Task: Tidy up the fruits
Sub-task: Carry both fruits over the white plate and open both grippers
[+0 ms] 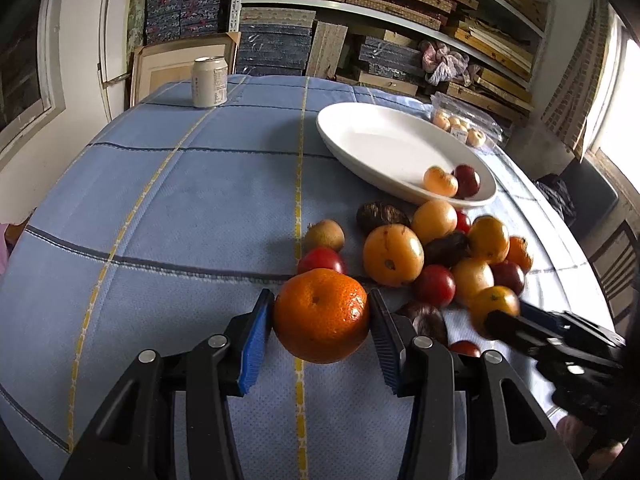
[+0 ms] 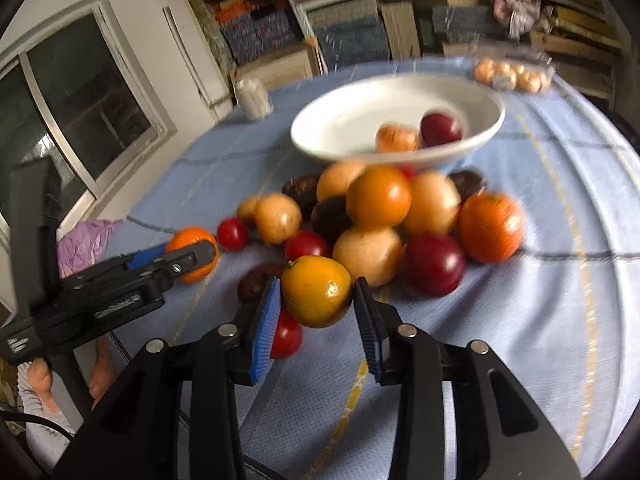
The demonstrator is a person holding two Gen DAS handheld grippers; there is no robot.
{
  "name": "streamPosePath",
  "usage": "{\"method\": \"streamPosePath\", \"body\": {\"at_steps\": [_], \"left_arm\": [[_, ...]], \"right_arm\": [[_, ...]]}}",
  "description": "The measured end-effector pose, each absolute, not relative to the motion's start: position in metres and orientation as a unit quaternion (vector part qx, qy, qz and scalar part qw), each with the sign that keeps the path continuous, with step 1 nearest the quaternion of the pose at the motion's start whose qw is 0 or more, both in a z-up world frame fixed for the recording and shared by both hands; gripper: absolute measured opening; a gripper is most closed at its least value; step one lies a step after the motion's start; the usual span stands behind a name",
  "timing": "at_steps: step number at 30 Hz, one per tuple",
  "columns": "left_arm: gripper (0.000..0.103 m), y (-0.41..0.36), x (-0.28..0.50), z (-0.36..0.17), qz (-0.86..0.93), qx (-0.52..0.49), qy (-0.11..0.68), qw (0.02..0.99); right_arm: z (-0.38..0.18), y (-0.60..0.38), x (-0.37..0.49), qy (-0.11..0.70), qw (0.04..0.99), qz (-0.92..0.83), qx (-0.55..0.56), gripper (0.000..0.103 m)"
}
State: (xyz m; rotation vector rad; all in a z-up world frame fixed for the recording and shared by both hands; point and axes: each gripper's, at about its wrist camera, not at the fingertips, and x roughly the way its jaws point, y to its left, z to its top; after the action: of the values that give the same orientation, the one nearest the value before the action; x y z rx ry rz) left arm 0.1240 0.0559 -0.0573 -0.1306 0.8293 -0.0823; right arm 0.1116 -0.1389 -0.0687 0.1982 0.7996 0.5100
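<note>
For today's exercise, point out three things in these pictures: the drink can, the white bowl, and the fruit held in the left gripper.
drink can (image 1: 210,82), left wrist view: middle of its side wall.
white bowl (image 1: 360,140), left wrist view: bare inner surface.
mandarin (image 1: 321,314) in the left gripper (image 1: 321,312), left wrist view: middle of its peel.

Between the left gripper's (image 1: 322,320) blue pads (image 1: 254,344) sits a bright orange mandarin (image 1: 321,314). Beyond it, a pale blue tablecloth (image 1: 180,200) carries yellow and grey stripes. The plate (image 1: 380,148) is plain white, holding one peach-coloured fruit (image 1: 440,181) and one dark red (image 1: 467,180).
</note>
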Motion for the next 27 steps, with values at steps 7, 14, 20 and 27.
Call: {"method": "streamPosePath", "body": {"at_steps": [7,14,20,27], "left_arm": [[0.048,0.04,0.172,-0.012,-0.033,-0.03,0.376,0.925],[0.048,0.015,0.253,-0.009,-0.035,-0.022,0.386,0.921],[0.048,0.008,0.297,-0.034,-0.029,-0.017,0.409,0.912],[0.048,0.008,0.317,-0.048,-0.036,-0.02,0.421,0.906]], "right_arm": [[0.003,-0.178,0.151,0.312,0.921,0.204,0.109,0.037],[-0.001,-0.181,0.24,0.32,0.929,0.153,0.102,0.037],[-0.034,-0.179,0.294,0.357,0.92,0.133,0.093,0.037],[-0.054,-0.173,0.315,0.378,0.914,0.129,0.065,0.037]]}}
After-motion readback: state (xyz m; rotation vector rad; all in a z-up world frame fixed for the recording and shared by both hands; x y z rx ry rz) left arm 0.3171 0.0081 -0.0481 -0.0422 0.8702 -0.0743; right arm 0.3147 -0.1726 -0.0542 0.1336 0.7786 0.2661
